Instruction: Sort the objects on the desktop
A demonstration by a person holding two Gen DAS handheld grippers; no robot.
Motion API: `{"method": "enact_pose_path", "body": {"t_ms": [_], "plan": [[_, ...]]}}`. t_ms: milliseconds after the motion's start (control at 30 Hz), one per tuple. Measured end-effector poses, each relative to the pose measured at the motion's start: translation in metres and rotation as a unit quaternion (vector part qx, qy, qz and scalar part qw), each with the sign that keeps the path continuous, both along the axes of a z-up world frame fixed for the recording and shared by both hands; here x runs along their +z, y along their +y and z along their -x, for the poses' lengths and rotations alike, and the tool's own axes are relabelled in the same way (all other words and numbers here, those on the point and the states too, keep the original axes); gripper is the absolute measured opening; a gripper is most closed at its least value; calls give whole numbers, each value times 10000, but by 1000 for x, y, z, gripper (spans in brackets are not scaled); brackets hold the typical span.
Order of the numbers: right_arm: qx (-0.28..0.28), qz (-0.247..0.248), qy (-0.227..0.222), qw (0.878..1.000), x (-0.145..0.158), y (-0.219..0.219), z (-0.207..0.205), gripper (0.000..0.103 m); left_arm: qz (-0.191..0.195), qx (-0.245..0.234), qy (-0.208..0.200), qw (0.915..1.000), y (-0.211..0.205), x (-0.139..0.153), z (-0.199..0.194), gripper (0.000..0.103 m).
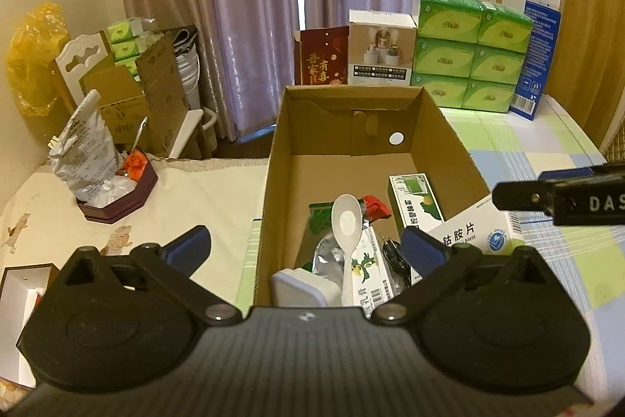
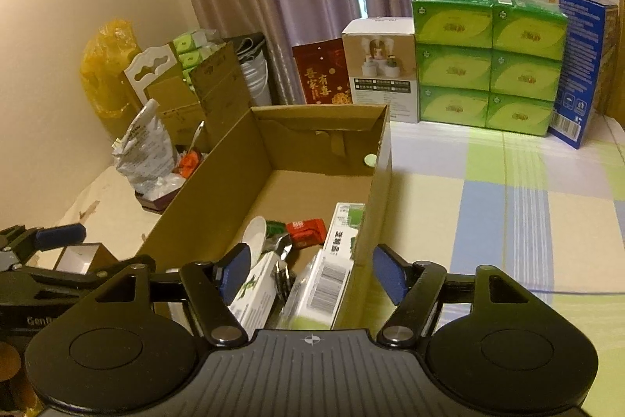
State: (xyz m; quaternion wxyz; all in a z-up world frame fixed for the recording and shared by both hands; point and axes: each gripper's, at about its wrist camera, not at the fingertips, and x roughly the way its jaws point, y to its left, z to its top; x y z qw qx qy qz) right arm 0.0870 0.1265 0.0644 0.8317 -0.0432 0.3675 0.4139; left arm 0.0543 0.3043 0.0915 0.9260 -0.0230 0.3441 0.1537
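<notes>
An open cardboard carton point(image 1: 281, 159) point(image 2: 218, 182) stands mid-table. Inside lie a white spoon point(image 1: 345, 221) point(image 2: 256, 237), a green-and-white box point(image 1: 414, 200) point(image 2: 343, 229), a red packet point(image 1: 377, 208) point(image 2: 306, 231), a white square device point(image 1: 300, 286), foil and a black cable. A white medicine box point(image 1: 468, 237) point(image 2: 328, 284) leans at the carton's right wall. My left gripper point(image 1: 306, 247) is open wide over the carton's near end and holds nothing. My right gripper point(image 2: 310, 270) is open, astride the right wall; the medicine box lies between its jaws, untouched by the pads.
A maroon hexagonal box point(image 1: 117, 202) with a foil bag sits on the left. Green tissue packs point(image 1: 468, 57), a blue carton point(image 1: 537, 57) and a white gift box point(image 1: 381, 45) line the back. A small open box point(image 1: 23, 284) lies near left. A checked cloth point(image 2: 508, 202) covers the right side.
</notes>
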Motion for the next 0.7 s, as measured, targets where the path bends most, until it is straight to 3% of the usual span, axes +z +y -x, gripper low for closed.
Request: {"method": "enact_pose_path", "body": {"t_ms": [267, 700], "plan": [[37, 60, -18, 10000, 7, -23, 32, 85, -43, 63, -107, 9999, -13, 11, 28, 102], [98, 37, -105, 9999, 24, -59, 80, 94, 0, 329, -105, 9994, -44, 29, 79, 102]]}}
